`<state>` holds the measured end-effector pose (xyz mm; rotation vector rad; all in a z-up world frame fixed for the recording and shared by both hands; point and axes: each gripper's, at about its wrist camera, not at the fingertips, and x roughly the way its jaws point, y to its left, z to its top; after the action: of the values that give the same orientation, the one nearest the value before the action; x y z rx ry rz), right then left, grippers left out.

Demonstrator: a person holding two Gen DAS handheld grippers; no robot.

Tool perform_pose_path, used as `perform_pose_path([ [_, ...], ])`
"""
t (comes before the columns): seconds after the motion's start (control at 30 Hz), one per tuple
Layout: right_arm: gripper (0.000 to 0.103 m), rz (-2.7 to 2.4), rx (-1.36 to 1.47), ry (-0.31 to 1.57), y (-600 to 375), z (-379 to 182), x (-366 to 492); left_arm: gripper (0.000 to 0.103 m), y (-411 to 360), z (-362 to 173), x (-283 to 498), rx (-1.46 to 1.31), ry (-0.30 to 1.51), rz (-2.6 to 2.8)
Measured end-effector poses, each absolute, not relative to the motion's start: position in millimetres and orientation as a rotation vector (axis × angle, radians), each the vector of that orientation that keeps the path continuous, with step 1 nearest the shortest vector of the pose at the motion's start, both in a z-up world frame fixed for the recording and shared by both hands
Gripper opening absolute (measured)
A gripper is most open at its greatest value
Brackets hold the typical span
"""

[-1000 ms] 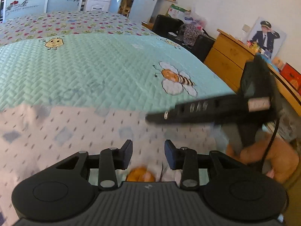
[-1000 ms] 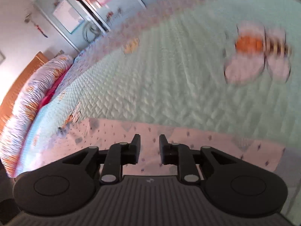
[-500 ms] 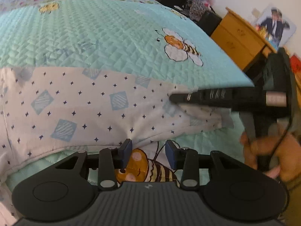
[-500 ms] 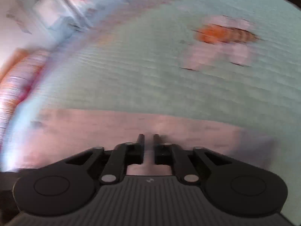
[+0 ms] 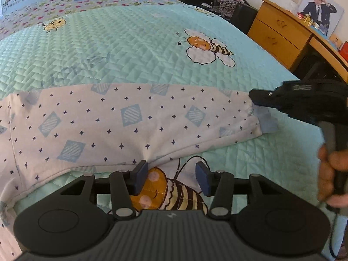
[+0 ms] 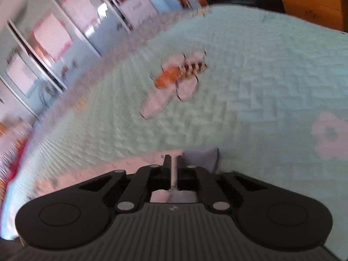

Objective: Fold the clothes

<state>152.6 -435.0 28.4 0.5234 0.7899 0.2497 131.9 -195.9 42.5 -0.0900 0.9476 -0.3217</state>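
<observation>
One big bed with a green bee quilt holds the white starry garment, lying flat across the middle from 9 to 3 o'clock. Left tongs at 6 o'clock are opening with nothing between them. Right tongs at 3 o'clock pinch the garment's blue cuff, starting to open.

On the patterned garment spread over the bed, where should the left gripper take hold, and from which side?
Grip the near hem of the patterned garment where it puckers just ahead of the left gripper, coming from the near side over the quilt. That edge is free; the right gripper is at the cuff end.
</observation>
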Motion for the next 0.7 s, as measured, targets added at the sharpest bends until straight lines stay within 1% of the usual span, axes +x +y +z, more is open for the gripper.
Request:
perform_pose_path([
  [0.07, 0.022, 0.286, 0.528, 0.788, -432.8, 30.7, 146.8, 0.052, -195.7, 45.5, 128.1, -0.114, 0.950, -0.312],
  [0.13, 0.023, 0.341, 0.496, 0.824, -422.8, 26.7, 145.7, 0.052, -197.8, 49.3, 120.6, -0.125, 0.954, -0.309],
  [0.17, 0.008, 0.290, 0.459, 0.872, -421.5, 18.8, 150.1, 0.052, -199.6, 52.0, 114.1, -0.128, 0.952, -0.314],
  [0.2, 0.000, 0.245, 0.480, 0.875, -427.8, 15.5, 150.9, 0.052, -200.4, 55.5, 106.1, -0.136, 0.944, -0.328],
  [0.3, 0.000, 0.150, 0.454, 0.837, -425.6, 24.4, 148.2, 0.052, -196.5, 65.6, 80.0, -0.162, 0.917, -0.354],
  [0.33, 0.006, 0.126, 0.431, 0.816, -421.5, 29.8, 146.4, 0.052, -190.4, 66.8, 72.5, -0.182, 0.919, -0.355],
  [0.37, 0.018, 0.112, 0.393, 0.787, -414.2, 33.7, 143.8, 0.052, -184.3, 68.0, 65.0, -0.201, 0.921, -0.355],
  [0.4, 0.022, 0.103, 0.362, 0.759, -407.5, 37.6, 141.4, 0.052, -178.2, 69.3, 57.5, -0.221, 0.923, -0.355],
  [0.43, 0.024, 0.136, 0.382, 0.746, -404.9, 40.4, 141.8, 0.052, -172.1, 70.5, 50.0, -0.240, 0.925, -0.355],
  [0.53, 0.024, 0.234, 0.432, 0.741, -394.2, 45.0, 144.6, 0.052, -149.4, 73.1, 26.2, -0.282, 0.924, -0.360],
  [0.7, 0.025, 0.415, 0.595, 0.858, -382.6, 27.4, 162.0, 0.052, -109.0, 69.2, -1.0, -0.299, 0.927, -0.286],
])
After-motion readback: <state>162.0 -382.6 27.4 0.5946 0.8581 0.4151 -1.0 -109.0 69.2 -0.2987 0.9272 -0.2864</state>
